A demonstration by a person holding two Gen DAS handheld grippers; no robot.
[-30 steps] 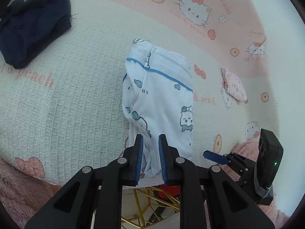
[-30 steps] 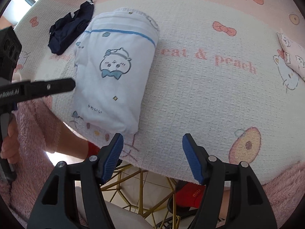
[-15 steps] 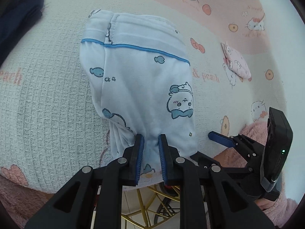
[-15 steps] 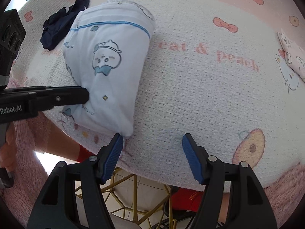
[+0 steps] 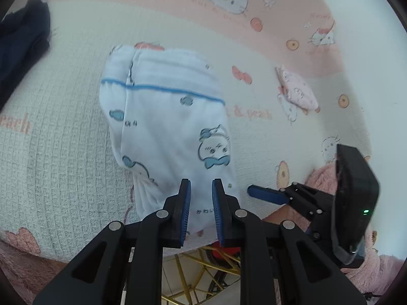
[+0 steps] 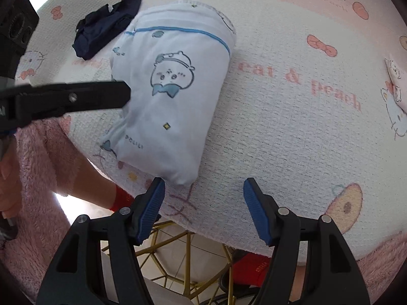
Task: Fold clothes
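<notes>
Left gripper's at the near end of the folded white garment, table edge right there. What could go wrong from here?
1. The white garment lies with its near end at the table edge; a tug toward the person may drag it off.
2. The left gripper seems to clamp only the near end, so lifting may undo the fold.
3. The right gripper is open and off the cloth, so nothing steadies the far layers.
</notes>
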